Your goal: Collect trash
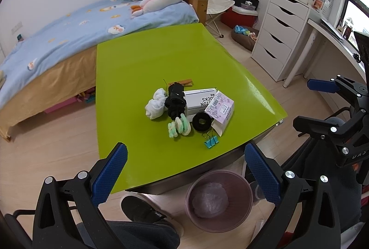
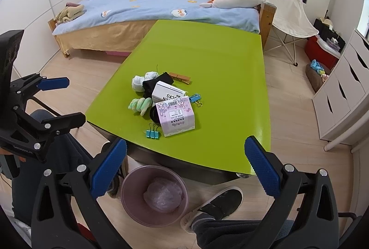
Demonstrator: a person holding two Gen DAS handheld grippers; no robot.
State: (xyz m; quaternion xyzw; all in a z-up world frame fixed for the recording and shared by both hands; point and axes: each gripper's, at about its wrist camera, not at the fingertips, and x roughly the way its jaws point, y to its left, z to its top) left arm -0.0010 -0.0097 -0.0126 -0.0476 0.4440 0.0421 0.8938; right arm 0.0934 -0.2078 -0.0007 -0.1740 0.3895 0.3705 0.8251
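Left wrist view: green table (image 1: 143, 69) beside bed (image 1: 69, 27), both hand-held grippers (image 1: 184, 170) (image 2: 184, 170) spread wide.

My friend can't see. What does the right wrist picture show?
An open right gripper hangs above the near edge of a green table holding a small pile: a purple box, a white box, socks and binder clips. A pink bin stands on the floor below.

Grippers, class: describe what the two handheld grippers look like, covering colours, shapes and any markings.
Both match. The left gripper and right gripper have angular black frames with triangular cut-outs and silver round bolt heads. Each finger ends in a blue pad with a knurled, saw-toothed face. White lettering marks the bodies, too small to read reliably. No cables show.
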